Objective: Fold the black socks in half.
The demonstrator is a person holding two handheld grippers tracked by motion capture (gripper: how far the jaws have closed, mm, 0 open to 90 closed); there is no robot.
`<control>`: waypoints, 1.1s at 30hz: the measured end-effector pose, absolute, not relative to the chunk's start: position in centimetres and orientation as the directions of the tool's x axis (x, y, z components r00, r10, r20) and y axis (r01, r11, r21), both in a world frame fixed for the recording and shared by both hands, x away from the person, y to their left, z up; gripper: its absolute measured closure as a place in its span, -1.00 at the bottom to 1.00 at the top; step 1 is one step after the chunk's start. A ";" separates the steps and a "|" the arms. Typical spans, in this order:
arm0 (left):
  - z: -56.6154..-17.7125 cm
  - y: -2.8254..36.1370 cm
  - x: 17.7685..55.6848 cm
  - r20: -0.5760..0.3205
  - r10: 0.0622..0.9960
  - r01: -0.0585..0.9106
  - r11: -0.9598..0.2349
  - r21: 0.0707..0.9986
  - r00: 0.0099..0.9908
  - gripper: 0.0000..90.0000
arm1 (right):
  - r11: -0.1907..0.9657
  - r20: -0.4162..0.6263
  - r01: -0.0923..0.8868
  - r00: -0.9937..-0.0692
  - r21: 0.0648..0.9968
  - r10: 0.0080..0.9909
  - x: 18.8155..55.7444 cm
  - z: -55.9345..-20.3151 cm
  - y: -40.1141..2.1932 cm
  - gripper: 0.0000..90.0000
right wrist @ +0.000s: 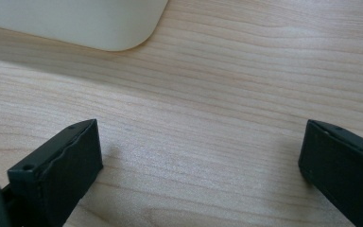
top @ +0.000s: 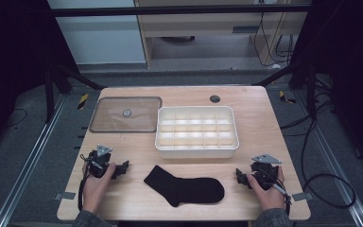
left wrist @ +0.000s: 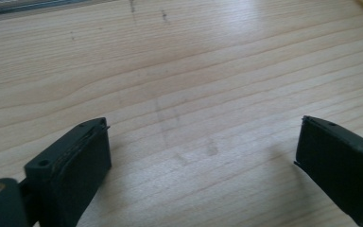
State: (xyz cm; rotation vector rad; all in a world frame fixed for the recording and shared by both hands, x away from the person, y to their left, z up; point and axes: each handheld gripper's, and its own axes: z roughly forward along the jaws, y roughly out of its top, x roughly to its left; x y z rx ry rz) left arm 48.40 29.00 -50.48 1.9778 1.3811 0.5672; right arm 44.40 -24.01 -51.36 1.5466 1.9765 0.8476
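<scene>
Black sock (top: pixel 185 186) lies flat on the wooden table (top: pixel 264 123), near the front edge, between the two grippers and touching neither. Left gripper (top: pixel 124 166) rests on the table to the sock's left, jaws wide apart, bare wood between them. Right gripper (top: pixel 238 174) sits to the sock's right, jaws likewise spread with nothing in them. White divided box (top: pixel 196 132) stands just behind the sock; clear lid (top: pixel 125 114) lies beside the box, to its left.

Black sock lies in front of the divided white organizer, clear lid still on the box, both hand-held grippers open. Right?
Not quite: the high view shows the clear lid lying on the table left of the organizer, not on it. The sock and both open grippers are as stated.
</scene>
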 end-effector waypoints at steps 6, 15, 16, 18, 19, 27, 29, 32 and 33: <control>-50.1 28.7 47.9 -0.055 0.922 0.647 -0.225 0.728 0.382 -0.91 | 0.165 0.001 0.667 -0.241 0.726 0.971 44.4 -51.3 -24.0 -0.98; -49.3 28.4 47.0 -0.095 0.894 0.638 -0.235 0.733 0.438 -0.83 | 0.165 0.005 0.670 -0.244 0.724 0.970 44.4 -51.3 -24.0 -0.98; -49.2 28.2 46.9 -0.093 0.889 0.636 -0.244 0.732 0.449 -0.83 | 0.166 0.003 0.670 -0.244 0.723 0.970 44.4 -51.3 -24.0 -0.98; -49.1 28.0 46.8 -0.089 0.880 0.631 -0.261 0.731 0.467 -0.82 | 0.168 0.004 0.671 -0.247 0.722 0.969 44.4 -51.3 -24.1 -0.96; -49.1 27.8 46.8 -0.084 0.876 0.628 -0.270 0.730 0.474 -0.81 | 0.168 0.006 0.671 -0.249 0.723 0.969 44.4 -51.2 -24.1 -0.95; -48.4 27.1 46.1 -0.057 0.861 0.604 -0.306 0.736 0.506 -0.78 | 0.174 0.007 0.667 -0.260 0.724 0.966 44.1 -51.0 -24.2 -0.74; -48.1 26.9 45.9 -0.050 0.857 0.594 -0.311 0.742 0.512 -0.78 | 0.173 0.021 0.668 -0.272 0.724 0.962 43.9 -50.5 -24.1 -0.64; -47.9 26.7 45.8 -0.056 0.852 0.602 -0.319 0.732 0.520 -0.75 | 0.179 0.019 0.663 -0.280 0.727 0.960 43.7 -50.0 -24.0 -0.55; -47.8 26.6 45.7 -0.060 0.848 0.607 -0.325 0.725 0.526 -0.75 | 0.184 0.015 0.659 -0.284 0.729 0.959 43.6 -49.8 -24.0 -0.50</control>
